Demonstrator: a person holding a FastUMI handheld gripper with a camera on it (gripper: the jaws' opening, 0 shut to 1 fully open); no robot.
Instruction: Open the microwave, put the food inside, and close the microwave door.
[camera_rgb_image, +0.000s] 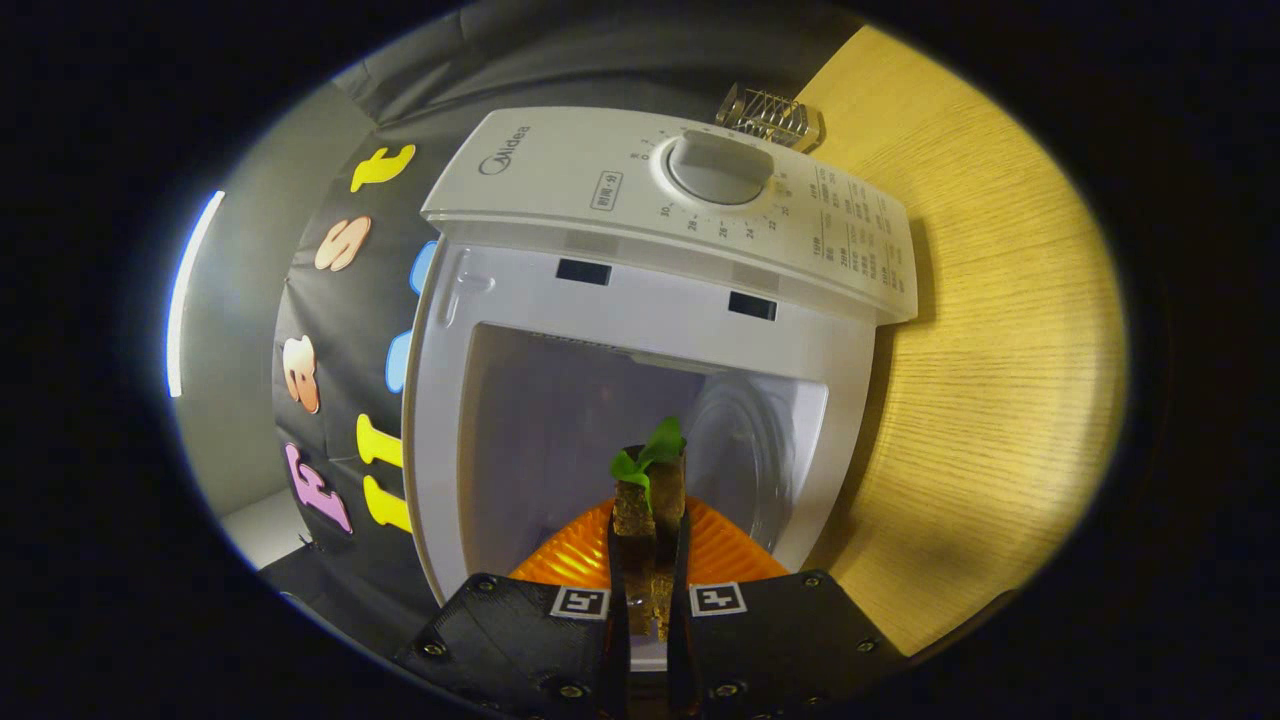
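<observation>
Now the tongs (648, 600) are clenched on the food (648, 520), a brown slab with a green leaf on an orange plate (720, 550), at the mouth of the open microwave (640, 300). Keep it level, carry it deeper, centre it on the floor before releasing.

Light wood-grain desk (1000, 330). White microwave with round dial (640, 300) stands on it; small clear ridged plastic object (770, 115) at the microwave's 1 o'clock, just beside.
</observation>
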